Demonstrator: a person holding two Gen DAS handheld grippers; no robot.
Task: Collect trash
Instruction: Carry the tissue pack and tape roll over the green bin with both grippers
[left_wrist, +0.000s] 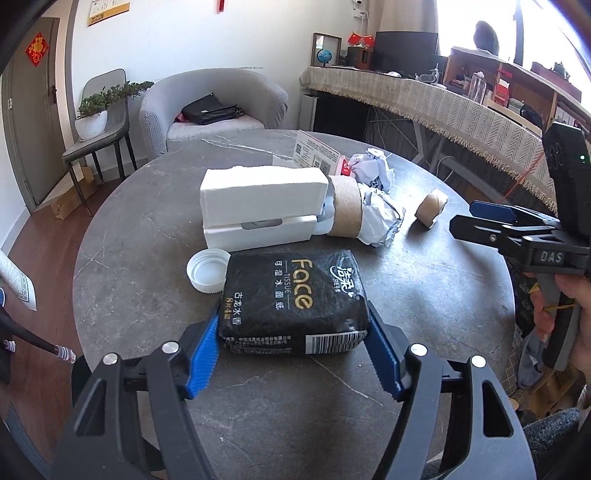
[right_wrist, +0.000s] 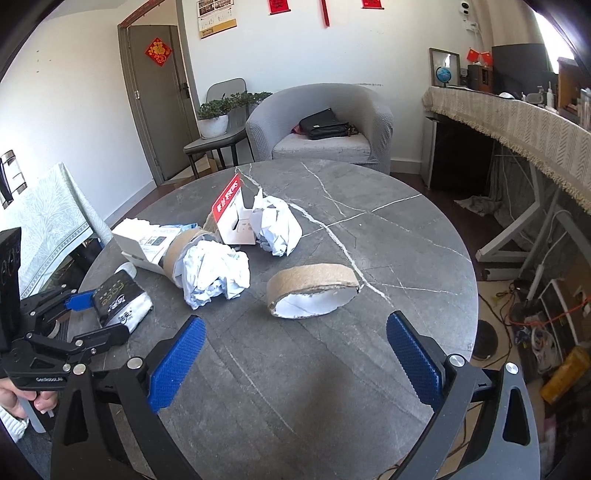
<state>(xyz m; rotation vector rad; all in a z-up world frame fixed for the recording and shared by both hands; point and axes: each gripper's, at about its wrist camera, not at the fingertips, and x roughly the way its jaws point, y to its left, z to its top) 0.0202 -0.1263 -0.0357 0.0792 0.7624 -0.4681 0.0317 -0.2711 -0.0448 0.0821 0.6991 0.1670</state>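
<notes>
My left gripper (left_wrist: 293, 345) stands around the near end of a black tissue pack (left_wrist: 295, 295) on the round grey table (left_wrist: 147, 229), its blue pads at the pack's sides. The pack also shows in the right wrist view (right_wrist: 122, 302) between the left gripper's fingers. My right gripper (right_wrist: 295, 354) is open and empty, just short of a cardboard tape core (right_wrist: 310, 290). Beyond lie crumpled paper (right_wrist: 218, 275), a second paper ball (right_wrist: 277, 225), a white foam block (left_wrist: 262, 192), a second cardboard roll (left_wrist: 345, 206) and a white bottle cap (left_wrist: 207, 269).
A red-and-white card box (right_wrist: 232, 210) stands among the trash. A grey armchair (right_wrist: 321, 122) with a black bag is behind the table. A cloth-covered desk (right_wrist: 517, 122) runs along the right. A chair with a potted plant (right_wrist: 214, 118) is by the door.
</notes>
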